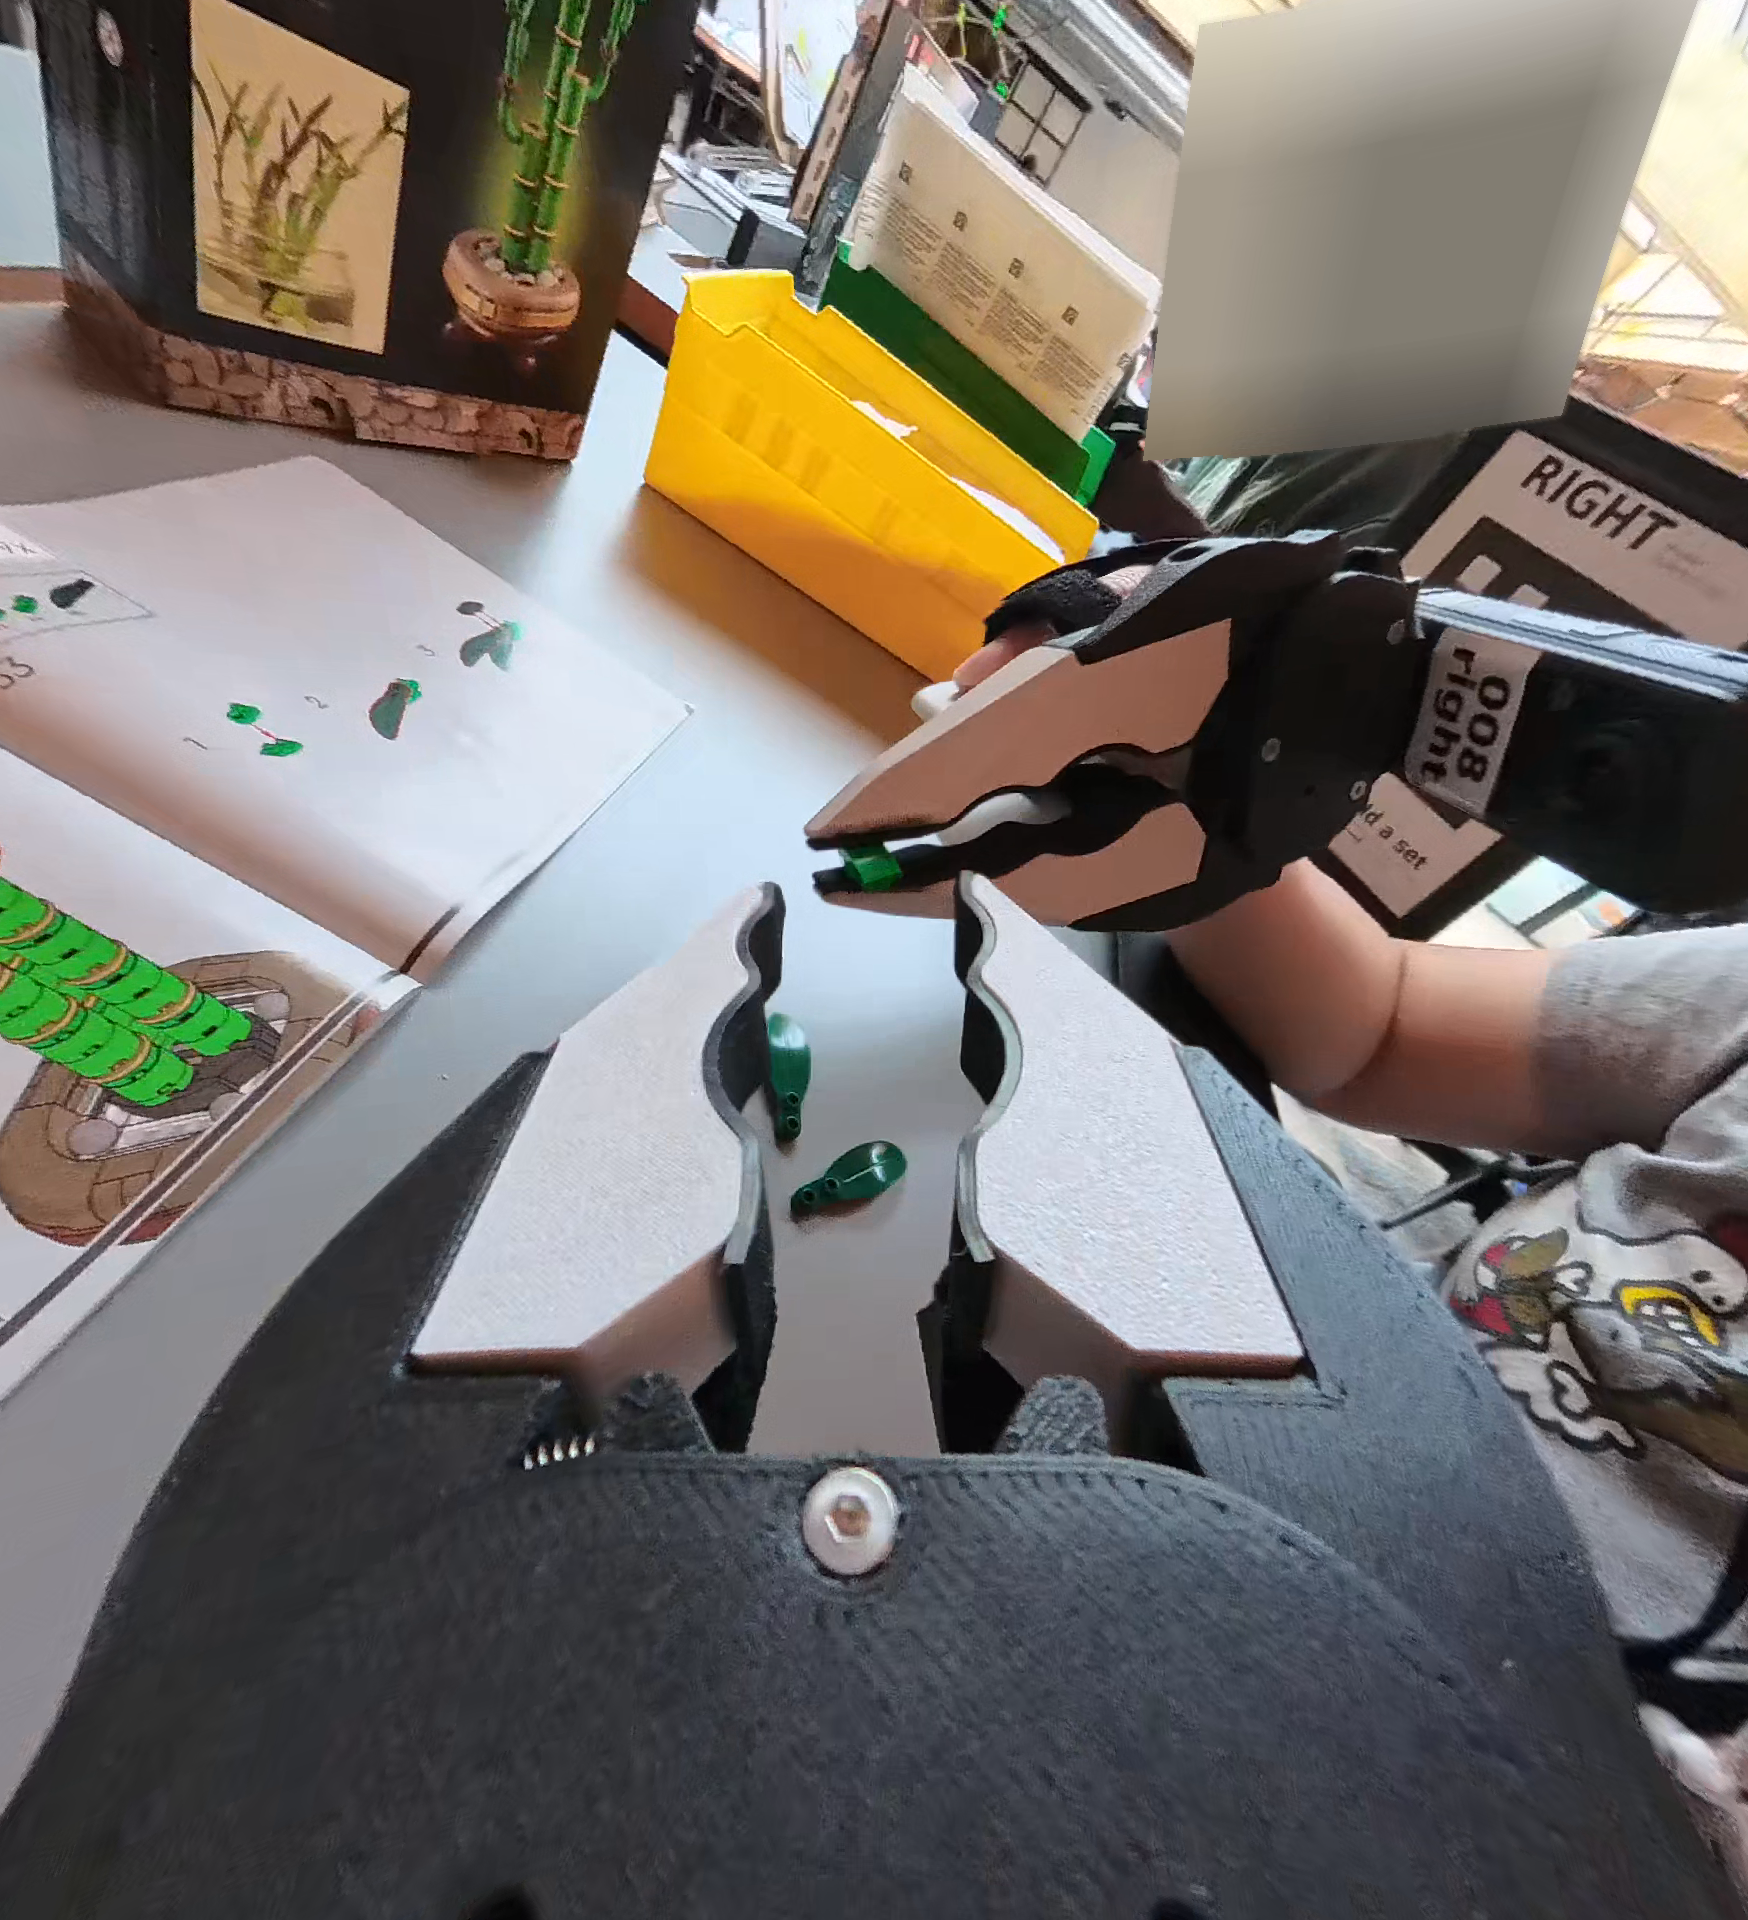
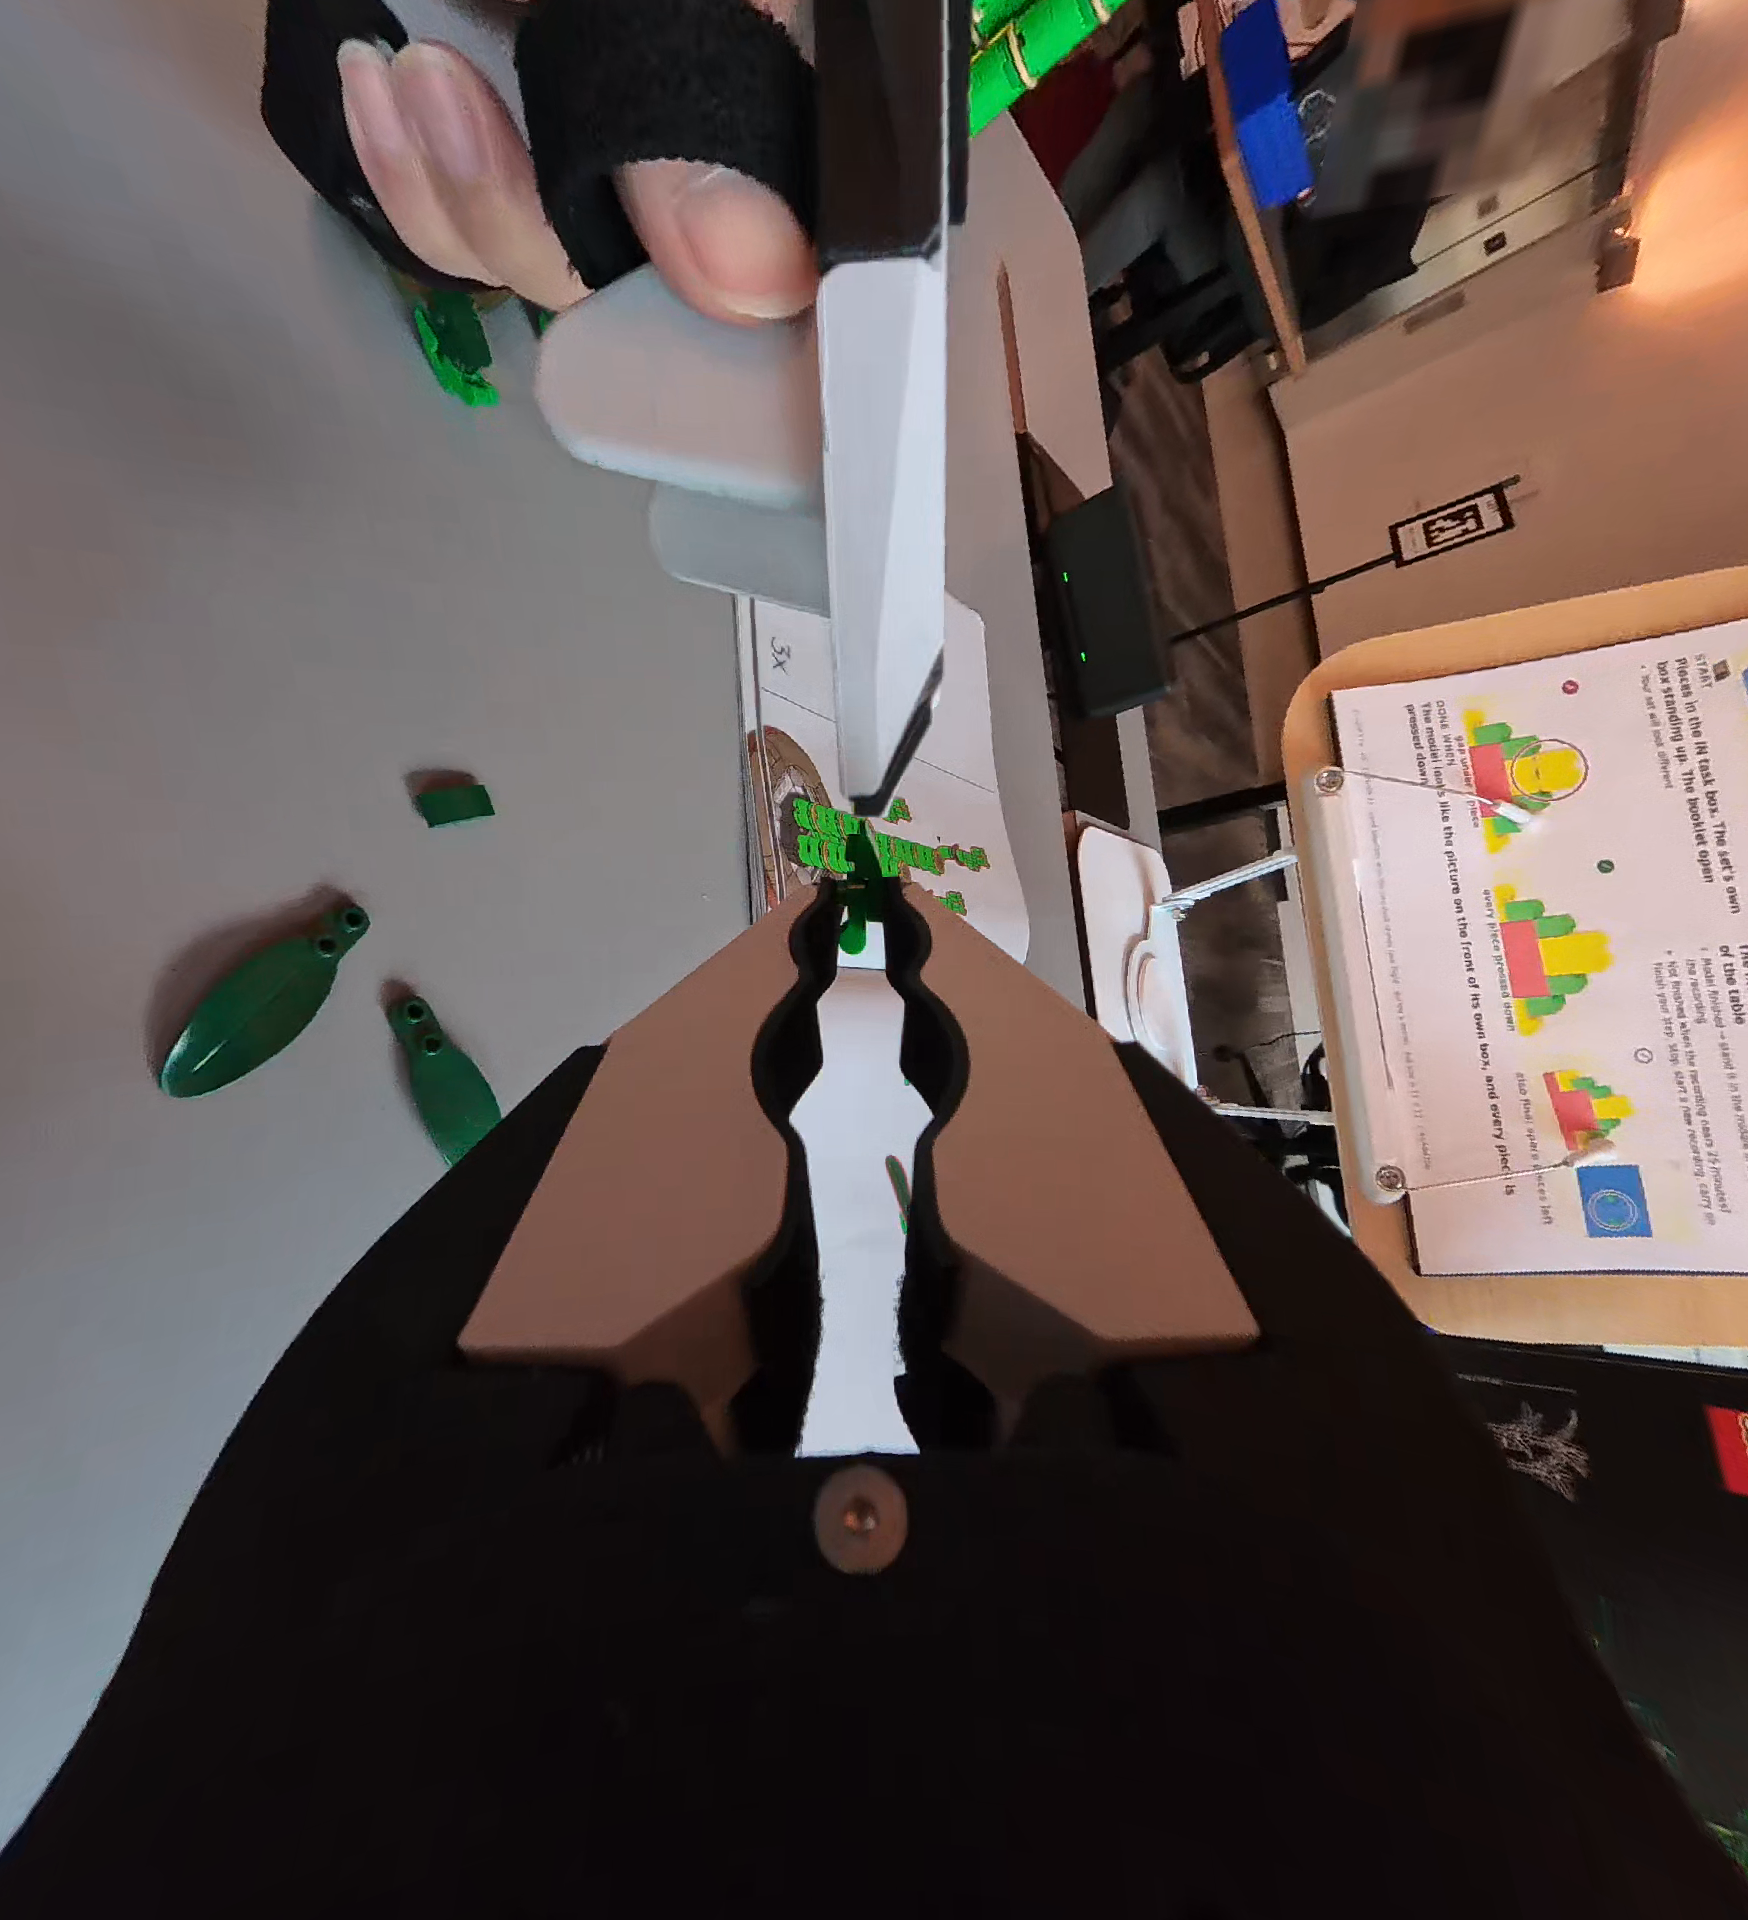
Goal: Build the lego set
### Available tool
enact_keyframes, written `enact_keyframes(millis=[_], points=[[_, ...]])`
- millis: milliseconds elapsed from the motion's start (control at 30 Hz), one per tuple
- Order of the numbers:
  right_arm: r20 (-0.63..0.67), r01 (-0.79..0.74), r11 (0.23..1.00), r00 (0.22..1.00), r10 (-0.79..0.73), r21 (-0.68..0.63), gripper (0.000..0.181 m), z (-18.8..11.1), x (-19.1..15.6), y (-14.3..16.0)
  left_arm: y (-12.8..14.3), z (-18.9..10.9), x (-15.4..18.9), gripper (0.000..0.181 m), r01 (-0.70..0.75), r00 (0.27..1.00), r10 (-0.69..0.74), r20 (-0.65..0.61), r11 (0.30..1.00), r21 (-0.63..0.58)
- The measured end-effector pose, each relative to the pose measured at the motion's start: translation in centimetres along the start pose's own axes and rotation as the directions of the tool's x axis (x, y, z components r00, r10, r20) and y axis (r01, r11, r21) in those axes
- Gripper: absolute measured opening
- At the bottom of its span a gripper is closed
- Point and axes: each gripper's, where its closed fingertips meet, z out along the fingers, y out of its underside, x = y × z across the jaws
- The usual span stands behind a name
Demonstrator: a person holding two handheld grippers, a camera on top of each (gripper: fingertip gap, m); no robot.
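My left gripper (image 1: 868,902) is open and empty, a little above the grey table. Two dark green leaf pieces (image 1: 787,1070) (image 1: 849,1174) lie on the table between its fingers. My right gripper (image 1: 823,857) comes in from the right, just beyond the left fingertips, shut on a small bright green piece (image 1: 870,864). In the right wrist view that gripper (image 2: 859,902) pinches the green piece (image 2: 857,920) at its tips. One left finger (image 2: 885,623) points down at it, nearly touching. The leaves (image 2: 257,1003) (image 2: 444,1081) lie to the left.
The open instruction booklet (image 1: 226,727) lies left, the set's box (image 1: 330,208) behind it. A yellow bin (image 1: 828,468) and a green bin (image 1: 953,364) stand at the back. A small dark green piece (image 2: 452,802) and bright green pieces (image 2: 454,353) lie on the table. A picture card (image 2: 1576,935) stands right. Less than 4 cm separates the two grippers' tips.
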Motion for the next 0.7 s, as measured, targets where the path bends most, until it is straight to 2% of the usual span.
enact_keyframes(millis=[167, 333, 467, 700], points=[[-0.018, 0.018, 1.0, 1.0, -0.018, -0.009, 0.007, 0.4, -0.1, -0.2, 0.9, 0.5, -1.1, 0.024, -0.036, 0.995, 0.04, 0.092, 0.998, -0.046], [-0.028, 0.033, 0.999, 0.999, -0.034, -0.034, 0.007, 0.6, -0.1, 0.1, 0.9, 0.7, -1.1, 0.016, -0.042, 0.997, 0.044, 0.071, 0.998, -0.04], [-0.022, 0.048, 0.998, 0.999, -0.049, -0.051, 0.007, 0.9, -0.3, 0.2, 0.8, 0.7, -1.2, 0.021, -0.039, 0.997, 0.042, 0.072, 0.999, -0.03], [-0.032, 0.063, 0.996, 0.997, -0.065, -0.057, 0.007, 1.1, -0.4, 0.1, 0.7, 0.6, -0.9, 0.007, -0.071, 0.994, 0.073, 0.075, 0.997, -0.028]])
